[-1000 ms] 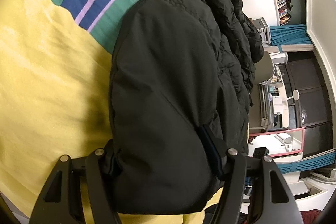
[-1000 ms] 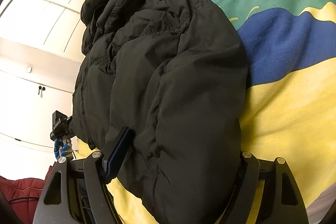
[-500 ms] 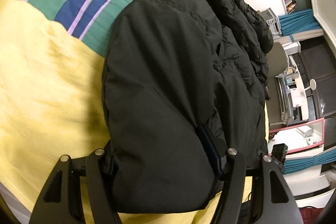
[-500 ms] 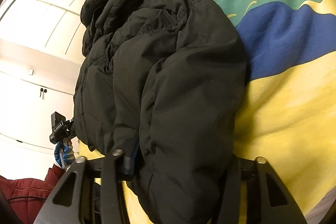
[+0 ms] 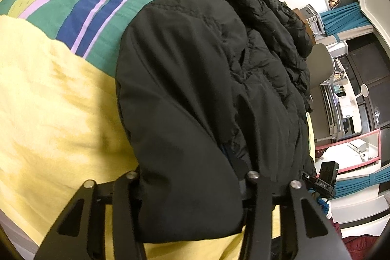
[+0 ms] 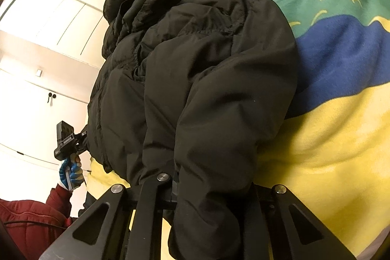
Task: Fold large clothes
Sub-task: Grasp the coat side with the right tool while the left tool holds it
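Left wrist: black jacket (image 5: 185,94) hides striped bedspread (image 5: 48,89) (partly).

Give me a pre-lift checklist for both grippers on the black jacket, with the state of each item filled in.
1. Left gripper has the black jacket between its jaws: ok, jaws closing.
2. Right gripper has jacket fabric between its jaws: ok, jaws closing.
3. Both grips sit at the jacket's near edge: ok.
4. Grip is firm enough to lift: cannot tell.
5. Jacket rests on the yellow bedspread, nothing lying on top: ok.
6. Far end of the jacket is smooth: not ok, bunched.
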### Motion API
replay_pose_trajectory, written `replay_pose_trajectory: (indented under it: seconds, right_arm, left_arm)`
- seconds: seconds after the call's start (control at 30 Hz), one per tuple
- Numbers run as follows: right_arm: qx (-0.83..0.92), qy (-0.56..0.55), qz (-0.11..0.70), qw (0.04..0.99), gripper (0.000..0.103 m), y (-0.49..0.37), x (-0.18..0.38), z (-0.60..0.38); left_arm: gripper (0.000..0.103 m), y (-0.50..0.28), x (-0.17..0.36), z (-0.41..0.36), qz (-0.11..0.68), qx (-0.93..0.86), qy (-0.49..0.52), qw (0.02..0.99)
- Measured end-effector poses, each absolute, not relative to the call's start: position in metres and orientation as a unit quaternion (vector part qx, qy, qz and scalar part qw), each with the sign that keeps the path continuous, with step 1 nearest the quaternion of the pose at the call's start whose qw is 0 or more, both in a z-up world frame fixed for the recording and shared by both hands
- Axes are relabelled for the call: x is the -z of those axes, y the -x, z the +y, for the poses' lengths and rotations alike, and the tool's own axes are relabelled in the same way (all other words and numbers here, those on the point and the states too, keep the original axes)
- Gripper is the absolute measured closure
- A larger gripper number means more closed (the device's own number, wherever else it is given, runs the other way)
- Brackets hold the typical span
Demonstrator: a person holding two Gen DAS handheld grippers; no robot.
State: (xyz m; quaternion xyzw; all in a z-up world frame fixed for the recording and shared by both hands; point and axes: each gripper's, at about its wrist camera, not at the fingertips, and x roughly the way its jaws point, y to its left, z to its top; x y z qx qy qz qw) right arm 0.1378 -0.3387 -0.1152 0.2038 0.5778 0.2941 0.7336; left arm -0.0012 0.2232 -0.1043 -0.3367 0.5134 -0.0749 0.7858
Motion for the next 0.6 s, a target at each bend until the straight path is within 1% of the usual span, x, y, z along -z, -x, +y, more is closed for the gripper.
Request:
replay_pose_trajectory:
  seconds: [0.13, 0.23, 0.6]
  right_arm:
    - [-0.295, -0.202, 0.574, 0.737, 0.089, -0.137, 0.112, -0.339]
    - [-0.295, -0.201, 0.569, 0.741, 0.091, -0.137, 0.108, -0.339]
    - [-0.302, -0.184, 0.545, 0.760, 0.093, -0.142, 0.091, -0.335]
  left_arm:
    - [0.073, 0.000, 0.098, 0.222, 0.509, 0.073, 0.333, 0.790]
    - [0.076, 0.000, 0.094, 0.222, 0.506, 0.071, 0.332, 0.793]
    - [0.082, -0.003, 0.073, 0.224, 0.490, 0.074, 0.334, 0.801]
